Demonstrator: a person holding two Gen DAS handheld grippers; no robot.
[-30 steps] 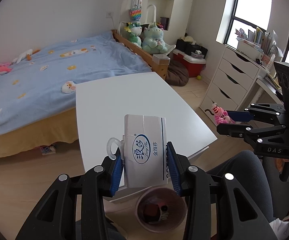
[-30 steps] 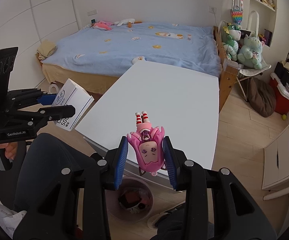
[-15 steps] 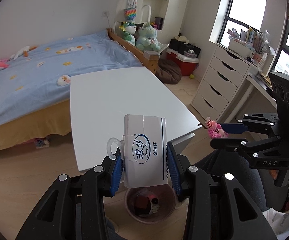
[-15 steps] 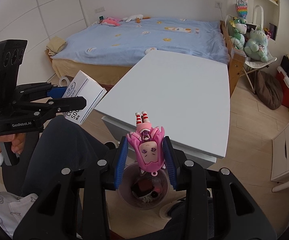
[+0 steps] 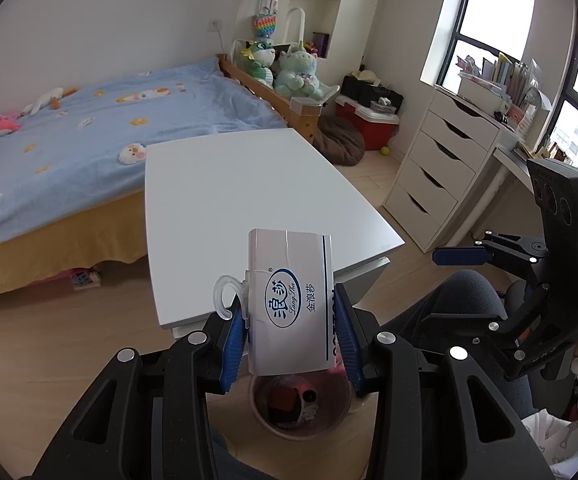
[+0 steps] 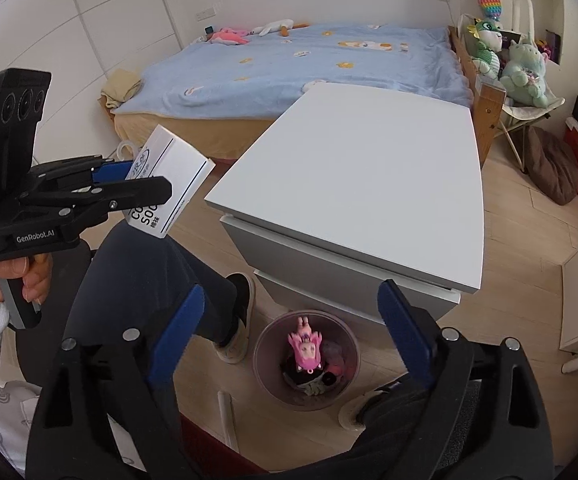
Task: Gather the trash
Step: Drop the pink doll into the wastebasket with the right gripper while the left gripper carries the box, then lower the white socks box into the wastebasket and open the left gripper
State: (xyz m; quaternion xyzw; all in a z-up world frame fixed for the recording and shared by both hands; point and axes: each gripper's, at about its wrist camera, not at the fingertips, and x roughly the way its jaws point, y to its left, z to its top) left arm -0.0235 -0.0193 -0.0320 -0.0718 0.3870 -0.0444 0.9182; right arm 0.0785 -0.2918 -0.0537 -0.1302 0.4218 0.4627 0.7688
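The left gripper [image 5: 291, 338] stays clenched on the white box [image 5: 291, 300], held above the bin [image 6: 307, 360]; the right gripper [image 6: 289, 334] has sprung wide, and the pink doll [image 6: 306, 347] now lies in the bin.

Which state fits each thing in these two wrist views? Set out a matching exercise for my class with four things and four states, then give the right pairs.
Things:
1. pink doll
2. white box
3. right gripper
4. white table

States:
A. open and holding nothing
B. lying in the trash bin
C. bare top, nothing on it
D. clamped in the left gripper

Pairs: 1-B, 2-D, 3-A, 4-C
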